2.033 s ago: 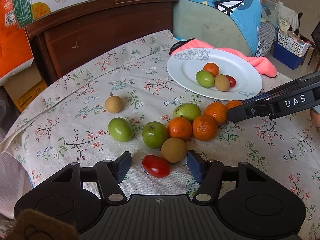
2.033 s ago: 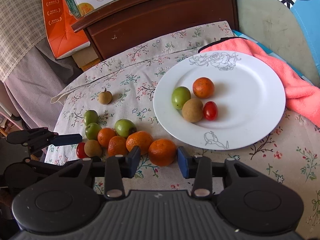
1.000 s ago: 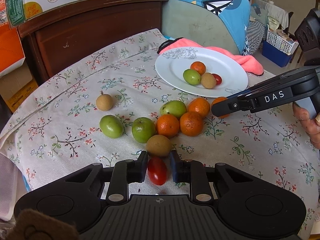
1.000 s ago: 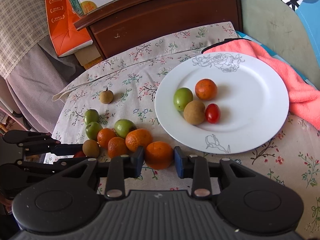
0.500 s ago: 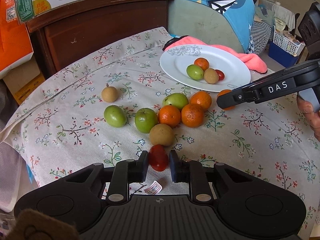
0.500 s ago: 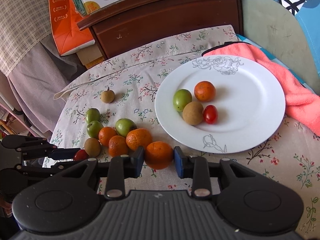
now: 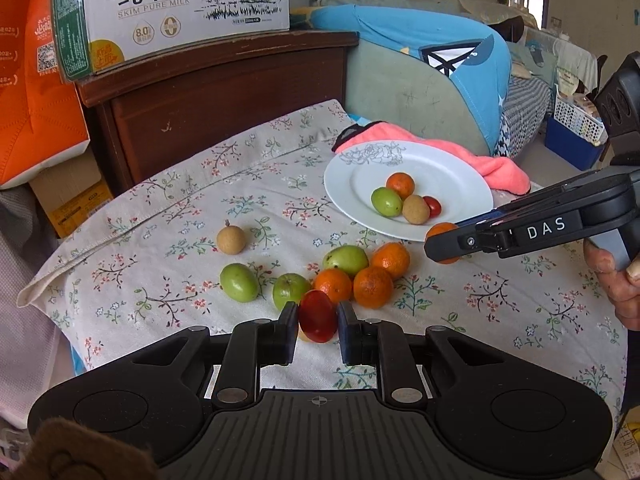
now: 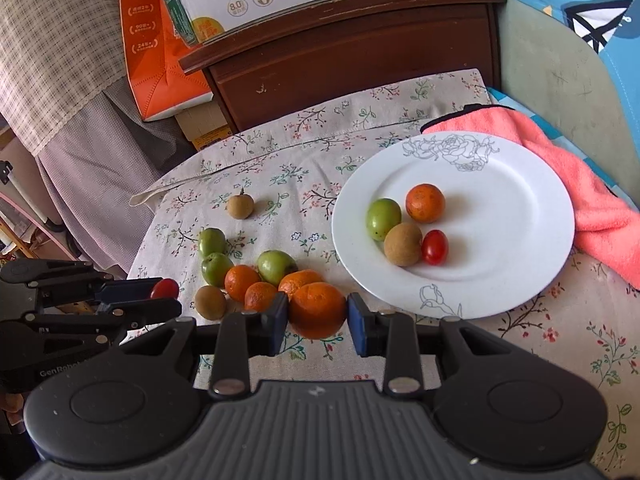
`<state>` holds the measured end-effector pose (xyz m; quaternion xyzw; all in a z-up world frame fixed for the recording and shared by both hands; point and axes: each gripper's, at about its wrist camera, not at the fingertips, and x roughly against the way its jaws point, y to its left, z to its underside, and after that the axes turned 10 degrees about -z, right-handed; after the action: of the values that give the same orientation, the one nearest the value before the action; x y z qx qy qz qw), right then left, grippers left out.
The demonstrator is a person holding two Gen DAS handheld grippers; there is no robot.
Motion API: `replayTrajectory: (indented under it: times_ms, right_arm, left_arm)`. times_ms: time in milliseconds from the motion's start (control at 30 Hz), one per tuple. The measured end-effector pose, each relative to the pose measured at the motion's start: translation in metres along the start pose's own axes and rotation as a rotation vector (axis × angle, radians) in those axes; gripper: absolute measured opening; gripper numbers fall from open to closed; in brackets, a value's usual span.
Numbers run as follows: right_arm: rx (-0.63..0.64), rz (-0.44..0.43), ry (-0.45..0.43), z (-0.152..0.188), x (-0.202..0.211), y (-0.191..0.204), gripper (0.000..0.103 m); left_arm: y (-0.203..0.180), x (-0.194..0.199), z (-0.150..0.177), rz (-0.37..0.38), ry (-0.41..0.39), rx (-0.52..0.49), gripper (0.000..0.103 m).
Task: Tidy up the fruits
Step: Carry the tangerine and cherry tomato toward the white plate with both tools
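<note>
Table cloth (image 8: 400, 104): cream, printed with small floral sprigs in red, green and blue. Plate (image 8: 520, 184): white, grey line-drawn roses at the far and near rim. Towel (image 8: 568, 168): coral pink with a black edge. On the plate: one orange, one green, one tan and one red fruit. Loose fruit on the cloth: orange, green and tan. Left tongs (image 7: 318, 322): black with blue pads, gripping a red tomato (image 7: 317, 316). Right tongs (image 8: 318, 316): the same colours, on an orange mandarin (image 8: 318, 310). Cabinet (image 8: 360, 48): dark brown wood.
</note>
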<state>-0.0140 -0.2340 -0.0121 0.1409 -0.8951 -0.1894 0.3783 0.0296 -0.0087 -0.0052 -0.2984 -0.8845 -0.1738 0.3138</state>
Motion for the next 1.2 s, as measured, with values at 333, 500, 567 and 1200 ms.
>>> replayTrajectory:
  times_ms: [333,500,567,1200]
  right_arm:
    - [0.029,-0.009,-0.089,-0.025,0.032,0.004,0.032]
    - [0.044,0.005,-0.114,-0.037,0.045,-0.001,0.032]
    - [0.048,0.013,-0.120,-0.042,0.049,-0.005,0.032]
    - [-0.078,0.092,-0.134,-0.064,0.054,-0.061,0.032]
  left_arm:
    - [-0.010,0.001,-0.039,-0.007,-0.060,0.079,0.018]
    - [-0.016,0.000,-0.056,0.002,-0.088,0.106,0.018]
    - [-0.018,-0.001,-0.062,-0.007,-0.100,0.102,0.018]
    - [-0.027,-0.055,-0.103,0.031,-0.032,0.175,0.020]
